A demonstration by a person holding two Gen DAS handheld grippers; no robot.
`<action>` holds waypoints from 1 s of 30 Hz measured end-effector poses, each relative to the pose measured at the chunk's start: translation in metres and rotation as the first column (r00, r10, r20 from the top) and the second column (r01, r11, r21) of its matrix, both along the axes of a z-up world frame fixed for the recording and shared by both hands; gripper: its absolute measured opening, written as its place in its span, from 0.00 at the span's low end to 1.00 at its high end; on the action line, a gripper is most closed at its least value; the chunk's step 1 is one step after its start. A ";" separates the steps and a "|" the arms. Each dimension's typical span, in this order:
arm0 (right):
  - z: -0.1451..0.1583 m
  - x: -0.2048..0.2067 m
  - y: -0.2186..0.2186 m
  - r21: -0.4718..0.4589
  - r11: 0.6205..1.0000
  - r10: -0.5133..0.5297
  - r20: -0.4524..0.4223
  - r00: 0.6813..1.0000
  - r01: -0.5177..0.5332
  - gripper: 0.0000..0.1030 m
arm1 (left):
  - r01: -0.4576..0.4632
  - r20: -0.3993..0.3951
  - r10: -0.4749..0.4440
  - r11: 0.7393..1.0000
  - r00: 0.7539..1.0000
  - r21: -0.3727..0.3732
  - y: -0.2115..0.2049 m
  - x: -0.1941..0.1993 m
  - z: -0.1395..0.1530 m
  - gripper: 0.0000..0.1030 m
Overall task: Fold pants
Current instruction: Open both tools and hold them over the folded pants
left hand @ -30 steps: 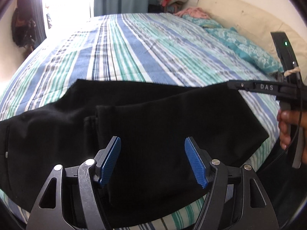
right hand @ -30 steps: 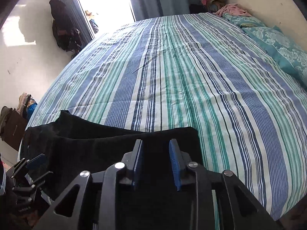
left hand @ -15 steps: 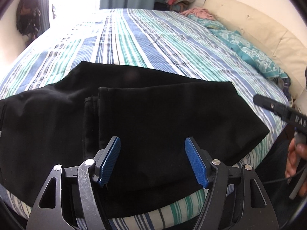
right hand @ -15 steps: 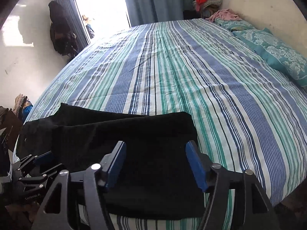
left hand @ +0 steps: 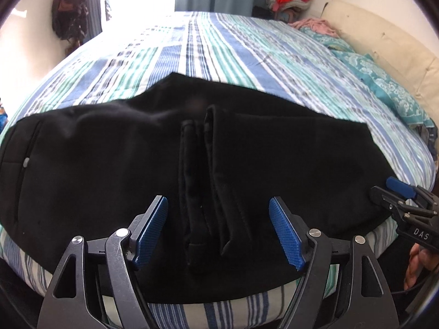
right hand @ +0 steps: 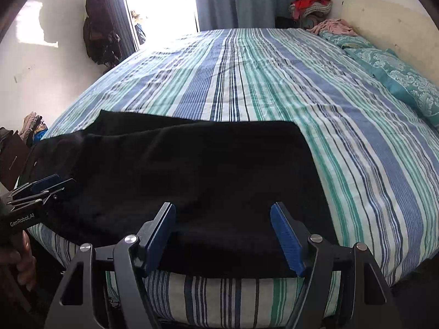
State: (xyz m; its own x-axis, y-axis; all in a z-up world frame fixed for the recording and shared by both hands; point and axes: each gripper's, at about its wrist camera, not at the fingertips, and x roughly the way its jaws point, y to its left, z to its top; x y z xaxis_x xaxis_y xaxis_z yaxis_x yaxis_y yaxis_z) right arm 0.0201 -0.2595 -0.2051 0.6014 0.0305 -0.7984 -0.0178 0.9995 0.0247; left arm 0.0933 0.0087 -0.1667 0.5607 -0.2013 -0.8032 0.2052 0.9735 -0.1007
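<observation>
lying flat along the near edge of the bed (right hand: 274, 87), the pants (left hand: 109, 164) are black and already doubled over, the leg ends (left hand: 203, 181) stacked on top near the middle, running near to far. a small button (left hand: 26, 161) and a seam show at the left end, likely the waist.

left gripper (left hand: 218, 231) hangs just above the leg ends, jaws spread and opening, cloth below them but nothing pinched. right gripper (right hand: 222, 237) sits over the right end of the pants (right hand: 205, 170), near the fold, jaws also wide and opening, empty. each tool shows at the edge of the other's view, with a hand (left hand: 417, 268) on its handle.

handling, as judged: soft, limp cloth, light, no stiffness; it will sag and drape when lifted and needs two holds to keep a straight edge. layers may slide on each other, so a pinch should catch all of them. matte weave looks grippy enough for the ribbed pads (left hand: 286, 235).

best holds, by this reading: near edge at the leg ends for the left tool, near right corner at the fold for the right. risk: grabbing the striped sheet along with the cloth.
</observation>
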 end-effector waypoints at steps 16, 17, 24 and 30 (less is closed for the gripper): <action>-0.024 0.003 0.013 -0.044 0.999 0.016 -0.015 1.000 -0.016 0.95 | 0.057 0.001 -0.058 0.998 0.998 0.022 -0.008 -0.001 -0.012 0.98; -0.024 0.003 0.014 -0.045 0.999 0.015 -0.016 1.000 -0.016 0.96 | 0.059 0.000 -0.059 0.998 0.998 0.025 -0.008 -0.001 -0.012 0.99; -0.025 0.004 0.017 -0.046 0.999 0.021 -0.018 1.000 -0.022 0.99 | 0.061 -0.002 -0.061 0.998 0.998 0.035 -0.009 -0.001 -0.013 0.99; -0.026 0.004 0.017 -0.045 0.999 0.022 -0.018 1.000 -0.023 0.99 | 0.064 -0.007 -0.063 0.997 0.998 0.039 -0.011 -0.001 -0.012 0.99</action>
